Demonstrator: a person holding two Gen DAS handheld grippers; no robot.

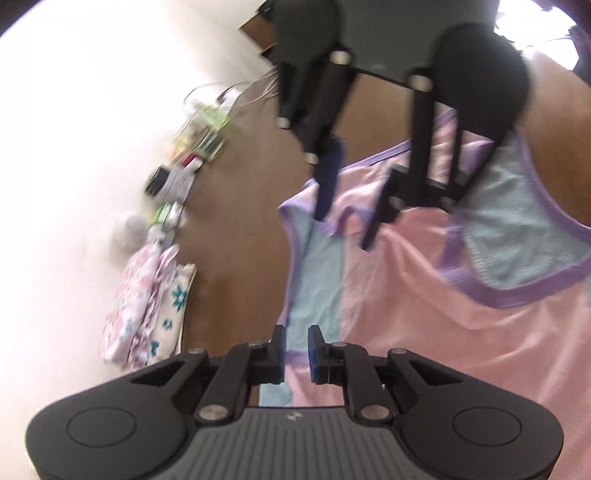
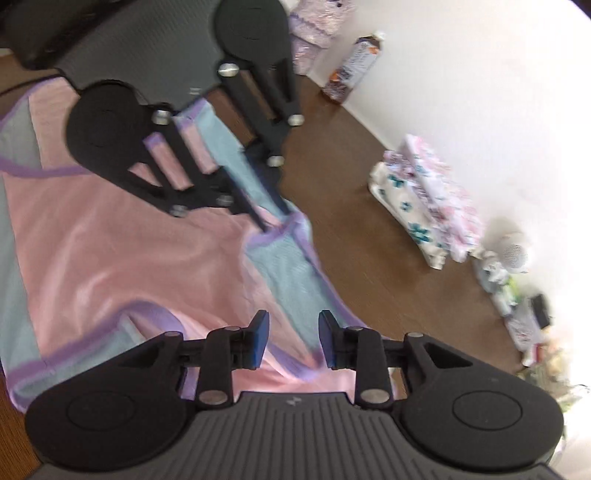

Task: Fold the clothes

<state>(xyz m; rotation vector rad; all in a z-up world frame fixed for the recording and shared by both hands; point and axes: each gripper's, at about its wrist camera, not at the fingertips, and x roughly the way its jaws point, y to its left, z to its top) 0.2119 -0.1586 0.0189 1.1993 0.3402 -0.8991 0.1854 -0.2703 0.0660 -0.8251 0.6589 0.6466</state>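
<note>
A pink sleeveless top [image 1: 424,314] with light blue side panels and purple trim lies spread on a brown surface [image 1: 240,221]. My left gripper [image 1: 296,354] is open by a small gap, just above the top's blue side panel and purple edge. My right gripper [image 1: 351,210] faces it from the far side, open, with its fingers on either side of a purple shoulder strap. In the right wrist view the right gripper [image 2: 293,339] hangs open over the pink top [image 2: 110,240] near a trimmed armhole. There the left gripper [image 2: 273,218] has its tips at the opposite armhole edge.
A stack of folded floral clothes [image 1: 147,306] [image 2: 424,206] rests against the white wall. Small clutter [image 1: 192,147] [image 2: 524,317] and a white round object [image 2: 515,253] line the wall. A carton [image 2: 351,66] and more floral fabric [image 2: 317,22] stand further along.
</note>
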